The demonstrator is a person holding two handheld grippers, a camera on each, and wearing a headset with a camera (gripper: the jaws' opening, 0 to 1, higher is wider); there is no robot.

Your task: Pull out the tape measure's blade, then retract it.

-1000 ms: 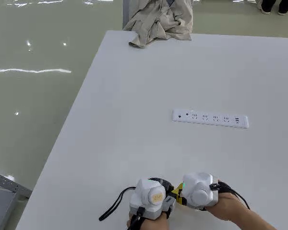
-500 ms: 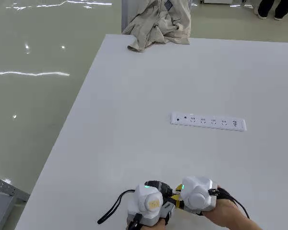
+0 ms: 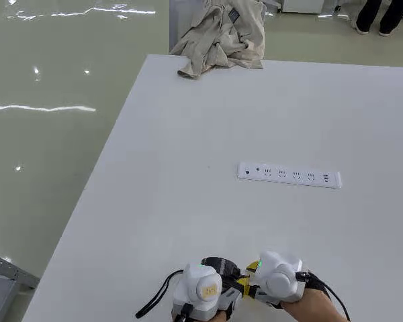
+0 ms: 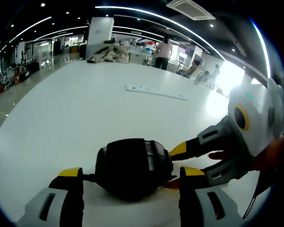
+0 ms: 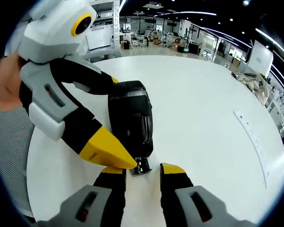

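A black tape measure (image 4: 132, 165) lies on the white table (image 3: 188, 168) near its front edge, and my left gripper (image 4: 131, 172) is shut on its body, one yellow-tipped finger on each side. Its black wrist strap (image 3: 158, 298) trails to the left. My right gripper (image 5: 143, 169) faces the case (image 5: 130, 123) from the other side. Its jaws stand narrowly apart around the small metal blade tab (image 5: 141, 168), with a sliver of gap showing on the right. In the head view both grippers (image 3: 201, 290) (image 3: 279, 278) sit side by side over the tape measure (image 3: 221, 267).
A white power strip (image 3: 289, 176) lies across the middle of the table. A beige jacket (image 3: 221, 30) is heaped at the far edge. The table's left edge drops to a glossy floor (image 3: 47, 107). People stand at the far side of the room.
The head camera has tilted, so the whole scene has shifted in frame. Both grippers stay together at the tape measure; no blade has come out.
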